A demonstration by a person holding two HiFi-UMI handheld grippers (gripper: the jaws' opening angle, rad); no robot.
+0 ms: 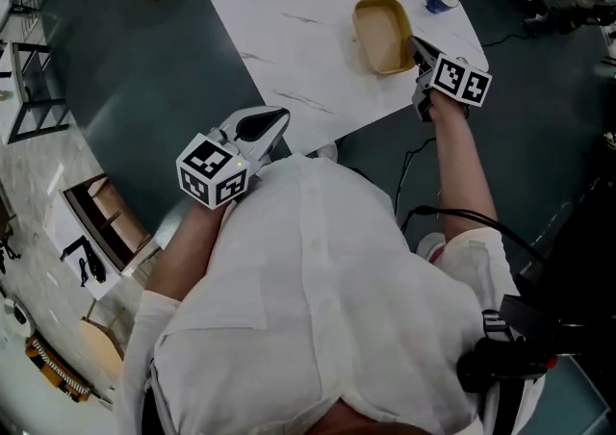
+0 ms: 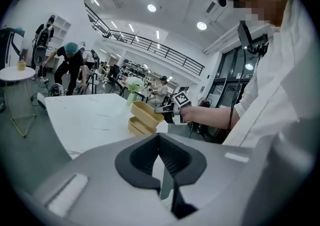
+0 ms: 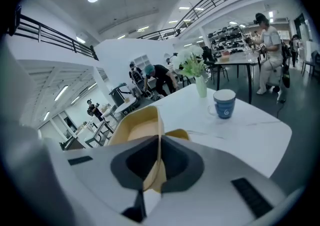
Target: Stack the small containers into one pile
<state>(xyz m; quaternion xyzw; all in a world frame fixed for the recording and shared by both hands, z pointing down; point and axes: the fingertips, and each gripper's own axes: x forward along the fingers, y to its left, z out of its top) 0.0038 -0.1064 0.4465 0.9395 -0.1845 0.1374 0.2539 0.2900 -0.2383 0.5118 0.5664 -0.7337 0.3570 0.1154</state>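
The right gripper (image 1: pixel 422 56) reaches over the near right edge of the white marble table (image 1: pixel 289 19), its jaws pinched onto the thin near wall of a tan rectangular container (image 1: pixel 381 34). In the right gripper view that wall runs straight up between the two dark pads (image 3: pixel 176 162), and the container's open inside lies just beyond. Seen from the left gripper view, this upper container (image 2: pixel 147 112) sits tilted over a second tan container (image 2: pixel 136 128) of the same kind that rests flat on the table. The lower end of the upper one dips into it, though how far it is seated I cannot tell. The left gripper (image 1: pixel 267 125) hangs off the table's near edge, close to the person's white shirt (image 1: pixel 318 308), well apart from the containers. Its jaws are pressed together with nothing between them. Further along the table a blue mug (image 3: pixel 224 104) stands near a pale green vase (image 3: pixel 201 86) holding greenery.
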